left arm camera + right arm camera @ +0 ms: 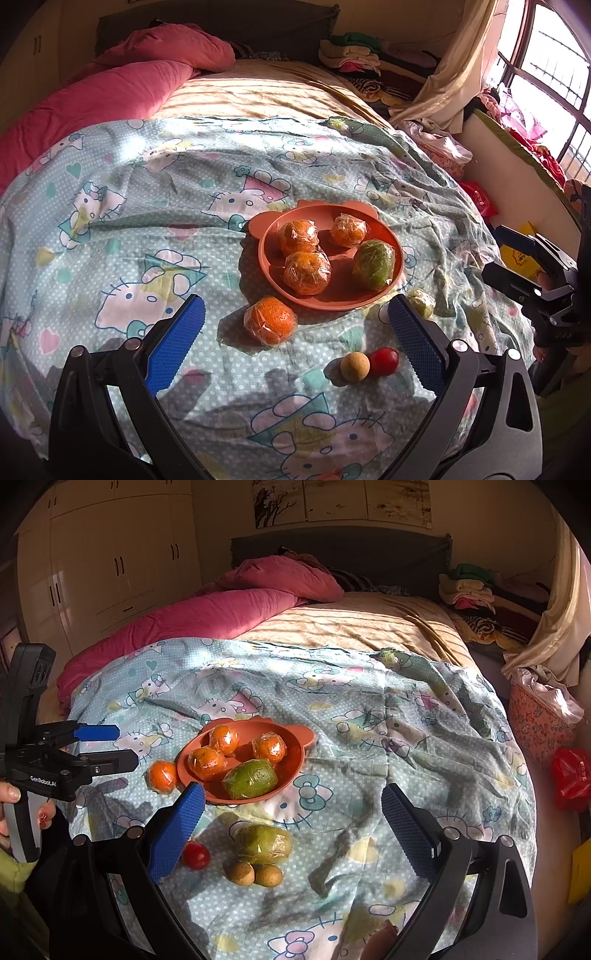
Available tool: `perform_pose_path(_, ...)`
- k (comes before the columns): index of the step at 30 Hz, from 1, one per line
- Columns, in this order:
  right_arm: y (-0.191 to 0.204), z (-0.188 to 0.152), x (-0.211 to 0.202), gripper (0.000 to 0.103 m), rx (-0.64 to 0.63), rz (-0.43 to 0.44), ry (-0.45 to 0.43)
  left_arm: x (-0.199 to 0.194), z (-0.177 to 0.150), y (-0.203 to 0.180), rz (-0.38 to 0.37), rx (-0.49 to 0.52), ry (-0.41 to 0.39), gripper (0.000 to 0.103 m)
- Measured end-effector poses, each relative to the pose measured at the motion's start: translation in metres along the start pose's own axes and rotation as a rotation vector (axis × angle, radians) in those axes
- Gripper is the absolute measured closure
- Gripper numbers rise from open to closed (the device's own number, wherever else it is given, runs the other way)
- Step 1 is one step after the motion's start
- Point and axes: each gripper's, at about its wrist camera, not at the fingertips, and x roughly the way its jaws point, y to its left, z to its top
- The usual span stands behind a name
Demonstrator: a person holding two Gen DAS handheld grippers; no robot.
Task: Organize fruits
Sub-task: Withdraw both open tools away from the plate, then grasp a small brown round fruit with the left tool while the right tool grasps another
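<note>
Left gripper (295, 332): jaws wide apart, nothing held, hovering over the cartoon-print sheet (129, 221). Loose wrapped orange (270, 320) sits between its fingers, just ahead. Beyond that is the orange plate (397, 266), holding three wrapped oranges and one wrapped green fruit (373, 264). Toward its right finger, near side: a tan ball (354, 366) touching a small red fruit (384, 361).

Right gripper (291, 814): also wide open and empty. A second wrapped green fruit (263, 843) lies between its fingers, with two small tan fruits just below it.

Judgement: mid-task, about half the fruit is on the plate and neither gripper has started a pick. Likely next: left drops onto the loose orange, closes gently (the wrap looks slippery), lifts and places it in the plate's free area.
</note>
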Motion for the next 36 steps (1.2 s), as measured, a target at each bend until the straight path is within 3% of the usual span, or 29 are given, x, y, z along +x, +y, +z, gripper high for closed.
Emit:
perform_pose_path(18,0.013,-0.038,0.001,0.007,0.006,0.014,0.065,0.004,-0.031,-0.008,-0.004,0.045,0.055,0.010)
perform_pose_path(36,0.008,-0.067,0.012,0.008,-0.019,-0.039,0.129,0.021,-0.060,-0.025,-0.011,0.092,0.125,0.010)
